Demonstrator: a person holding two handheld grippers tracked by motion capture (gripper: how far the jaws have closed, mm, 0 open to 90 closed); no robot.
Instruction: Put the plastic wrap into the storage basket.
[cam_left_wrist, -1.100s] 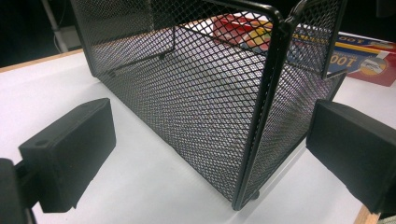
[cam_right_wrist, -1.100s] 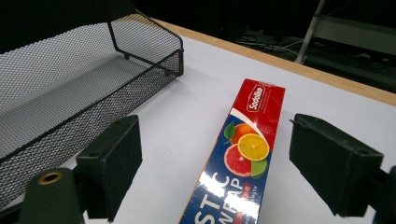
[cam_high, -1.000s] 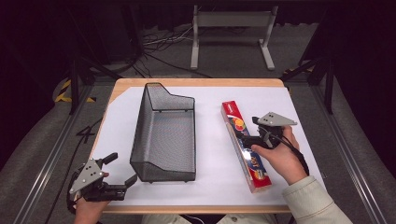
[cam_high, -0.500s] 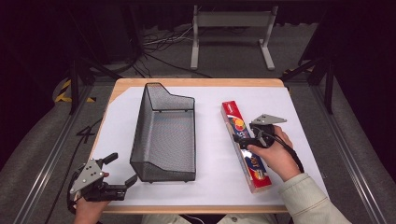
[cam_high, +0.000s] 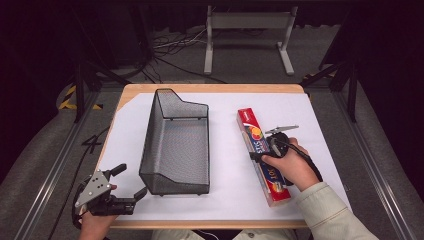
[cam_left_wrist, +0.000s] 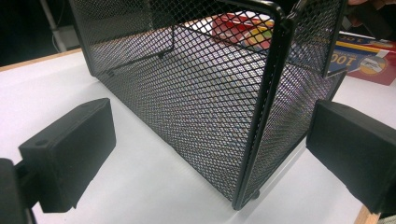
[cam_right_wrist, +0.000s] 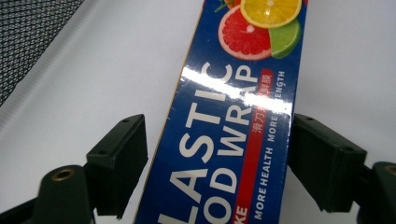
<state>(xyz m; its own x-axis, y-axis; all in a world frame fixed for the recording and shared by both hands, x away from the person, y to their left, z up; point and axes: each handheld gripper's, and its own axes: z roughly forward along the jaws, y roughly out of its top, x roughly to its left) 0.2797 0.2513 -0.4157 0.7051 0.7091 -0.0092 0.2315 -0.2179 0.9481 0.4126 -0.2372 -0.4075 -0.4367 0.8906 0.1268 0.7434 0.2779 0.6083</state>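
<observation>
My right gripper (cam_right_wrist: 217, 158) has sunk over the plastic wrap box (cam_high: 262, 155) since a second ago, its jaws just closing, the box between them, the left pad not quite touching (no grip yet). My left gripper (cam_high: 131, 182) waits wide open beside the mesh basket (cam_high: 176, 145).

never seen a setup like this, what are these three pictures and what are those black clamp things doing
A person sits at a table covered in white paper, with a hand-held two-jaw gripper in each hand. The high view looks down from above. The other two pictures come from cameras riding on the grippers, looking along their black jaws. The left gripper rests open near a corner of the black mesh basket, touching nothing. The right gripper straddles a long plastic wrap box lying flat; its jaws have just been closing, with the box between them, the right jaw about touching it and a gap on the left, so nothing is gripped yet.
</observation>
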